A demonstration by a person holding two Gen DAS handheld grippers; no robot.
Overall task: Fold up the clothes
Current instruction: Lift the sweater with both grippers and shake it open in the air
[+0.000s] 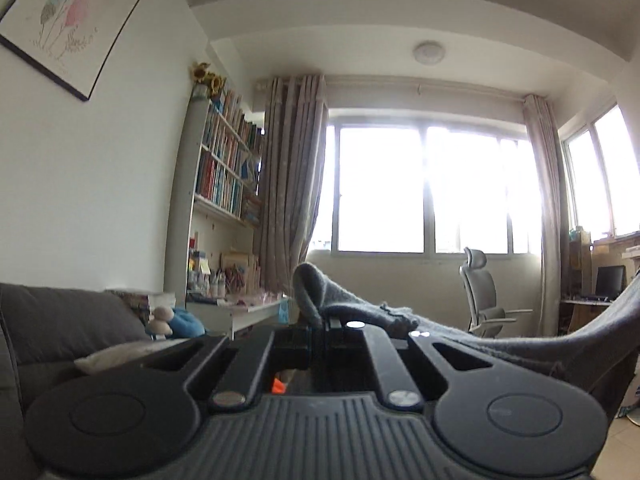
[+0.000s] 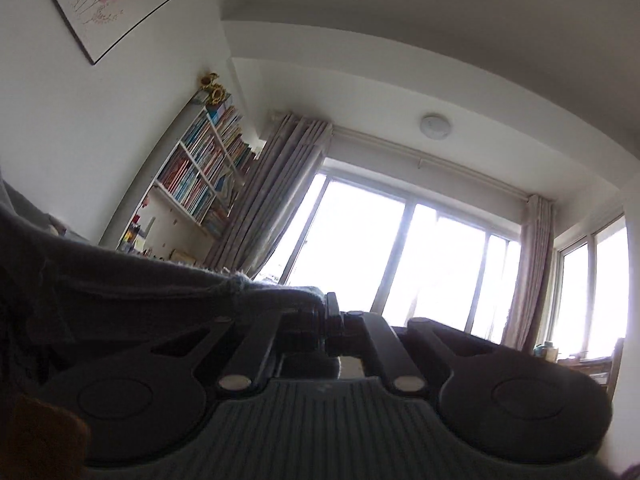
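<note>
Both the left gripper (image 1: 325,326) and right gripper (image 2: 329,314) have their fingers clenched on the grey knit garment (image 1: 500,340)

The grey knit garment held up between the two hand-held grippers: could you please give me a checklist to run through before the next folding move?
1. Left hand-held gripper shut on the grey knit garment: ok, the fabric rises from between its closed fingers.
2. Right hand-held gripper shut on the garment: ok, the edge is pinched at its tips.
3. Garment lifted off any surface: ok, it hangs in the air in both views.
4. Fabric taut between the grippers: not ok, it sags in a curve in the left wrist view.
5. Surface to lay it on: cannot tell, both cameras point up at the window.
6. Hem hanging even: cannot tell, the lower part is out of view.
</note>
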